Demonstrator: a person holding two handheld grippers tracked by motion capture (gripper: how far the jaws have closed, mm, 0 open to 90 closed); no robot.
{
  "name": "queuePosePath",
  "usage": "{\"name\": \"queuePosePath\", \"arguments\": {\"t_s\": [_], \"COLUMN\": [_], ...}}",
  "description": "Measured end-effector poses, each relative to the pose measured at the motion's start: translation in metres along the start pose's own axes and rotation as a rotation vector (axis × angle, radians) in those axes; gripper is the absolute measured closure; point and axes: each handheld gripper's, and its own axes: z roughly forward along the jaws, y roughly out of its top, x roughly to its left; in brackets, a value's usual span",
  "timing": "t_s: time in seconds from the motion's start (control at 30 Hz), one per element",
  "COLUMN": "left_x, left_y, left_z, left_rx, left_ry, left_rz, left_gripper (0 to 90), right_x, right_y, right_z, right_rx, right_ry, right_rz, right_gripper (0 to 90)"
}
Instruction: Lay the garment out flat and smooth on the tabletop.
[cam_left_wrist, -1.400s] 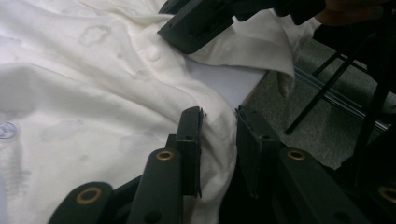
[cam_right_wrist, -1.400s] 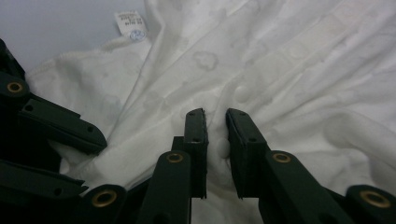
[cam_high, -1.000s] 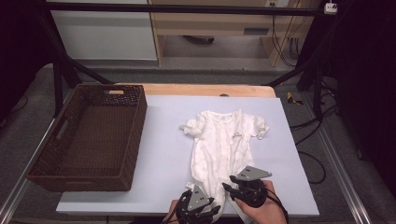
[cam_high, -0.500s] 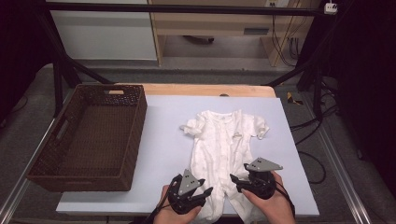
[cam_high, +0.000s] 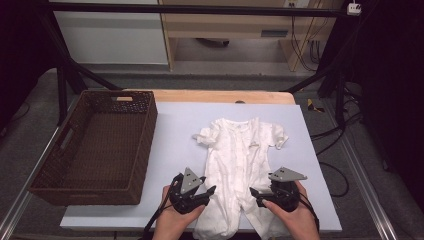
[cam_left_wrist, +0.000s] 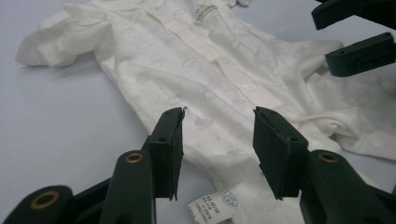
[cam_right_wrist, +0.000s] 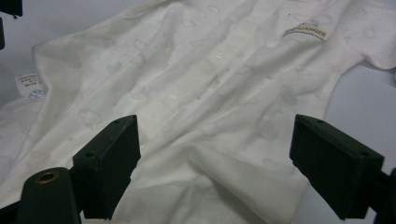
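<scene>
We are holding both tongs released, jaws just widening with nothing pinched: left tongs (cam_high: 209, 192) and right tongs (cam_high: 256, 194) flanking the white romper (cam_high: 239, 165) lying flat on the table (cam_high: 170, 135); folding and basket (cam_high: 95, 145) are waiting

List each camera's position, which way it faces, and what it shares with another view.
High view: fixed above the near side of the table, looking forward and down on the white baby suit and wicker basket; both hands hold the left tool and right tool.
Left gripper view: rides on the left tool, looking along its open jaws across the suit; the other tool's jaws show top right.
Right gripper view: rides on the right tool, open jaws over the suit.
Shared: both gripper views show the suit's care label.
</scene>
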Motion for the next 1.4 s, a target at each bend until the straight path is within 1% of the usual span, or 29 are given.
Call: {"name": "queuePosePath", "arguments": {"t_s": [0.07,0.1,0.17,0.23,0.37,0.43,0.5,0.57,0.6,0.63,0.73,0.8,0.83,0.87,0.97,1.03,1.07,1.1,1.17,1.2,1.23,1.27,1.3,1.33,1.37,1.4], "left_x": [0.002,0.003,0.004,0.006,0.008,0.008,0.008,0.007,0.007,0.007,0.008,0.007,0.007,0.006,0.0,-0.004,-0.005,-0.006,-0.009,-0.011,-0.012,-0.013,-0.013,-0.013,-0.012,-0.012], "left_y": [-0.002,-0.003,-0.005,-0.007,-0.011,-0.013,-0.015,-0.016,-0.017,-0.019,-0.023,-0.026,-0.027,-0.028,-0.03,-0.033,-0.034,-0.034,-0.036,-0.037,-0.038,-0.039,-0.039,-0.04,-0.04,-0.04], "left_z": [0.002,0.002,0.005,0.008,0.014,0.017,0.016,0.014,0.012,0.01,0.002,-0.003,-0.005,-0.007,-0.01,-0.007,-0.005,-0.002,0.004,0.007,0.009,0.011,0.013,0.013,0.013,0.013], "left_rx": [0.005,0.006,0.016,0.022,0.043,0.055,0.059,0.066,0.069,0.067,0.07,0.072,0.075,0.076,0.082,0.081,0.086,0.091,0.109,0.119,0.125,0.13,0.135,0.128,0.126,0.122], "left_ry": [0.003,0.009,0.019,0.022,0.017,0.015,0.019,0.024,0.026,0.025,0.02,0.013,0.007,0.002,-0.018,-0.036,-0.039,-0.042,-0.065,-0.066,-0.058,-0.055,-0.056,-0.057,-0.056,-0.071], "left_rz": [0.008,0.01,0.02,0.017,0.013,0.013,0.017,0.03,0.033,0.028,0.023,0.019,0.019,0.017,0.029,0.024,0.031,0.034,0.033,0.048,0.059,0.063,0.063,0.065,0.07,0.077], "left_gripper": [51.2,51.0,50.9,50.5,49.7,49.5,49.4,49.3,49.3,49.2,49.3,49.6,49.7,50.0,51.4,52.1,52.1,51.8,50.8,50.2,49.8,49.5,49.8,50.5,52.3,55.2], "right_x": [-0.004,-0.006,-0.011,-0.016,-0.026,-0.029,-0.03,-0.031,-0.032,-0.031,-0.028,-0.026,-0.025,-0.025,-0.024,-0.022,-0.021,-0.02,-0.019,-0.018,-0.017,-0.015,-0.013,-0.012,-0.01,-0.01], "right_y": [-0.001,-0.002,-0.004,-0.008,-0.017,-0.023,-0.029,-0.036,-0.039,-0.041,-0.047,-0.048,-0.048,-0.049,-0.049,-0.05,-0.05,-0.049,-0.048,-0.047,-0.047,-0.047,-0.047,-0.047,-0.047,-0.047], "right_z": [-0.002,-0.004,-0.007,-0.009,-0.016,-0.019,-0.022,-0.025,-0.025,-0.026,-0.025,-0.024,-0.023,-0.022,-0.018,-0.016,-0.014,-0.013,-0.011,-0.011,-0.01,-0.01,-0.01,-0.01,-0.01,-0.01], "right_rx": [0.003,-0.003,-0.008,-0.002,-0.001,0.008,0.014,0.023,0.025,0.031,0.049,0.057,0.069,0.069,0.079,0.084,0.077,0.081,0.074,0.074,0.073,0.071,0.075,0.077,0.077,0.077], "right_ry": [-0.011,-0.018,-0.032,-0.041,-0.044,-0.046,-0.045,-0.039,-0.033,-0.023,-0.009,-0.003,-0.001,0.001,0.017,0.021,0.017,0.018,0.019,0.018,0.018,0.012,0.004,-0.001,-0.008,-0.005], "right_rz": [0.006,0.013,0.028,0.045,0.087,0.098,0.107,0.118,0.113,0.123,0.121,0.118,0.119,0.118,0.112,0.112,0.105,0.105,0.104,0.101,0.1,0.092,0.085,0.07,0.073,0.057], "right_gripper": [19.8,20.9,24.8,28.0,34.6,36.4,38.8,41.1,42.3,43.6,46.4,47.0,47.0,47.0,46.8,45.4,44.2,43.1,41.9,41.4,41.4,41.6,43.6,47.1,50.9,61.1]}}
